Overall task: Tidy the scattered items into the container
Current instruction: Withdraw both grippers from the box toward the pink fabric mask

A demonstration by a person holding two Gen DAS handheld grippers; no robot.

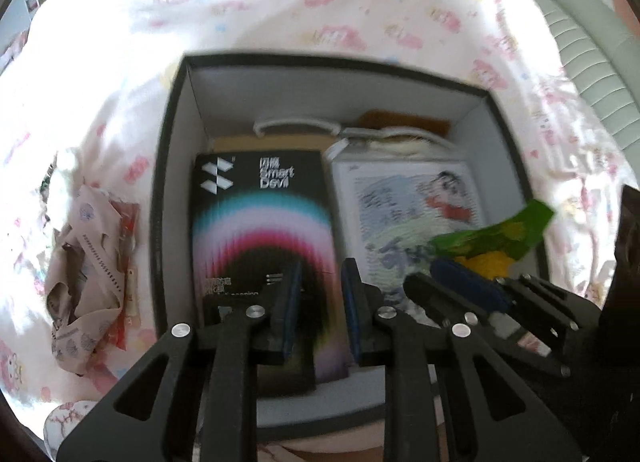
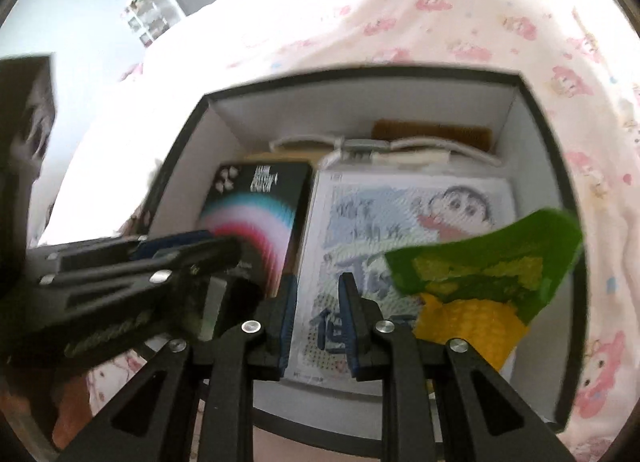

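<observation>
My box (image 1: 176, 149) sits on the bedsheet (image 1: 280, 1). Inside: phone-case pkg (image 1: 260, 221) at left, picture card (image 2: 400, 213) beside it at right, snack packet (image 2: 480, 274) on the card's right part, cable (image 1: 296, 123) behind both. Crumpled wrapper (image 1: 88, 262) lies outside, left of box.

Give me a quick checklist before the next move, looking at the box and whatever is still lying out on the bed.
1. Left gripper empty: ok, nothing between its fingers.
2. Right gripper empty: ok, fingers slightly apart over the cartoon picture card.
3. Green and yellow packet inside the box: cannot tell, blurred, over the right side.
4. Black Smart Devil carton lying flat in the box: ok.
5. Bedding outside the box tidied: not ok, beige crumpled cloth lies left of it.
</observation>
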